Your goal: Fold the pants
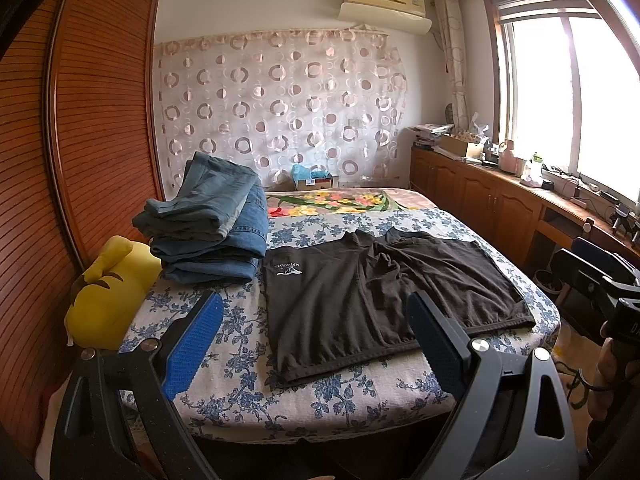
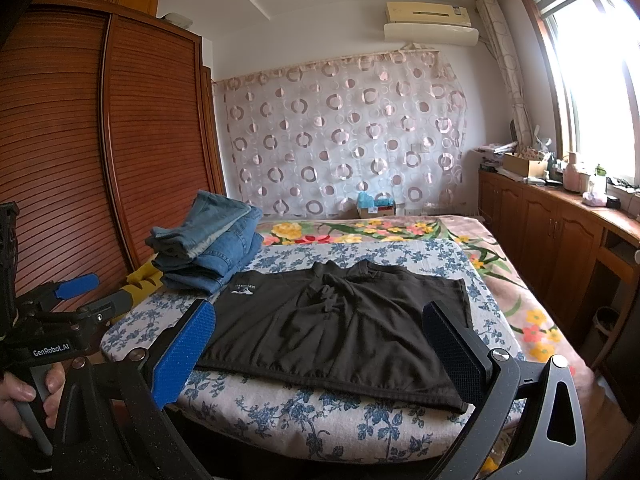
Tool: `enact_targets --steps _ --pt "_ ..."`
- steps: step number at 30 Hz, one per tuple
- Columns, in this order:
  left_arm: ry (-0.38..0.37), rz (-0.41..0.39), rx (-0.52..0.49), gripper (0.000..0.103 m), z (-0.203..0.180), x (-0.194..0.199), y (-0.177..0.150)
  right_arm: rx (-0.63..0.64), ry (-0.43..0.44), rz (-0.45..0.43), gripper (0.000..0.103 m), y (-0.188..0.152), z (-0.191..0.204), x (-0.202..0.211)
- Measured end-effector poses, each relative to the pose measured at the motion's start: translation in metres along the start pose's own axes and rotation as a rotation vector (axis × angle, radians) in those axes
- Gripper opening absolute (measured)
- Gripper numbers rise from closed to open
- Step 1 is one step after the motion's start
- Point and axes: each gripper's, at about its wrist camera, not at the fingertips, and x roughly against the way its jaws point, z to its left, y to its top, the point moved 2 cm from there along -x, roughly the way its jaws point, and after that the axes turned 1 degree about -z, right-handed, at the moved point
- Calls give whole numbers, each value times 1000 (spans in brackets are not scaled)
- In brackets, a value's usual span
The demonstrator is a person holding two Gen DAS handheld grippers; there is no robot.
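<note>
On the bed [image 1: 224, 392], black shorts [image 1: 360, 304] lie flat; left gripper [image 1: 320, 344] and right gripper [image 2: 328, 348] both wide open, empty.

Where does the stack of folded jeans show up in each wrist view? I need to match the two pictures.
Left wrist view: the stack of folded jeans sits left of centre, on the bed's far left side, just left of the black shorts.
Right wrist view: the stack is again left of centre, beyond the shorts' white-logo corner.
Shared landmark: the circle-patterned curtain on the back wall, directly behind the jeans in both.
</note>
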Motion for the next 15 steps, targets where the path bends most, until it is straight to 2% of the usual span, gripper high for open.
enact_targets --steps 15 --pt "-19 27 -4 94 -7 -8 -2 -11 -8 20 103 -1 -8 -4"
